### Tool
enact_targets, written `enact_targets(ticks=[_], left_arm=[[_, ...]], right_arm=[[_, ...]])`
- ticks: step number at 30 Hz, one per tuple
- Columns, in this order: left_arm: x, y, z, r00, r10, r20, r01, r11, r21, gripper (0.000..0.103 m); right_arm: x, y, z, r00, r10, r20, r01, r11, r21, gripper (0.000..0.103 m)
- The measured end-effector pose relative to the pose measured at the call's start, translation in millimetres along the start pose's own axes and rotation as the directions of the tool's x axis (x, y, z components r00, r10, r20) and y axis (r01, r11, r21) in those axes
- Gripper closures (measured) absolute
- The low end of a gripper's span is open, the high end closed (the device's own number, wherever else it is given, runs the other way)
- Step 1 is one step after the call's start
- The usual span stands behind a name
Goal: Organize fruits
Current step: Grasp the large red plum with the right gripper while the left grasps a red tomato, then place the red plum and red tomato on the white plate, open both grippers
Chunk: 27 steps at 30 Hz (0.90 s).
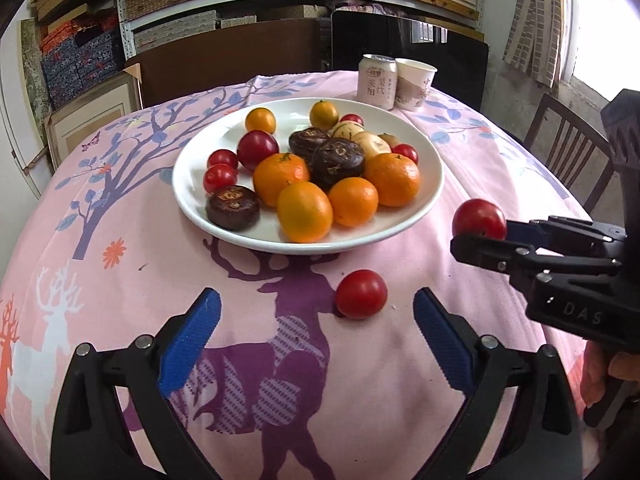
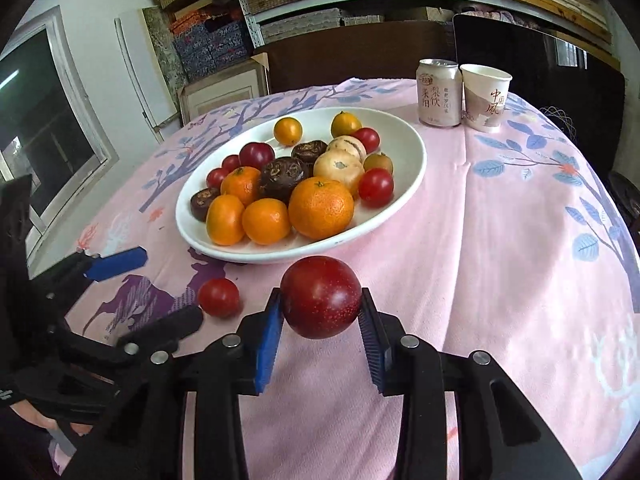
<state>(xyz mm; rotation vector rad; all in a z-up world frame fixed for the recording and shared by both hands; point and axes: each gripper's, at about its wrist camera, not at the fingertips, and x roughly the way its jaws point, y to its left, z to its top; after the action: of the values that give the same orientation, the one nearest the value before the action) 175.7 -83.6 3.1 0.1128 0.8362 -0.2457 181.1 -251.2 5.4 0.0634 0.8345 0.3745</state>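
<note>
- The right gripper [image 2: 321,322] pinches a dark red plum [image 2: 321,297] between its blue pads [image 2: 267,344], holding it above the pink tablecloth [image 2: 500,264], just in front of the white plate's [image 2: 408,160] near rim; from the left wrist view the same plum [image 1: 479,219] sits at the tip of that gripper [image 1: 486,236], to the right of the plate [image 1: 434,176].
- The left gripper [image 1: 316,320] is spread wide, its blue pads [image 1: 188,344] well apart and holding nothing; a small red tomato [image 1: 361,294] lies on the cloth between them, nearer the right pad, touching neither.
- In the right wrist view that tomato [image 2: 218,297] lies just left of the plum, on the purple deer print.
- The plate holds oranges [image 1: 392,179], small red tomatoes [image 1: 219,178], dark brown fruits [image 1: 337,164] and pale ones [image 2: 340,165], piled close together.
- A drink can [image 2: 439,93] and a paper cup [image 2: 485,97] stand side by side beyond the plate, near the far edge of the table.
</note>
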Motion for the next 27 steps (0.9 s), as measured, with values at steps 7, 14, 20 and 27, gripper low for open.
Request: enact_targets(ticks=[7, 14, 20, 27], left_arm=[[25, -12, 5, 0.994, -0.093, -0.057, 0.093, 0.996, -0.006, 0.073], [-4, -7, 9, 0.996, -0.085, 0.004, 0.085, 0.996, 0.027, 0.073], [-35, 19, 57, 0.991, -0.013, 0.134, 0.014, 1.0, -0.011, 0.073], [23, 52, 105, 0.991, 0.115, 0.072, -0.1, 0.979, -0.18, 0.073]], right_arm=[[-9, -8, 1, 1.0, 0.007, 0.025, -0.007, 1.0, 0.013, 0.065], [-19, -6, 4, 0.997, -0.004, 0.074, 0.004, 1.0, 0.011, 0.065], [-39, 14, 30, 0.978, -0.037, 0.206, 0.046, 0.998, -0.039, 0.065], [15, 37, 89, 0.985, -0.048, 0.165, 0.065, 0.993, -0.098, 0.063]])
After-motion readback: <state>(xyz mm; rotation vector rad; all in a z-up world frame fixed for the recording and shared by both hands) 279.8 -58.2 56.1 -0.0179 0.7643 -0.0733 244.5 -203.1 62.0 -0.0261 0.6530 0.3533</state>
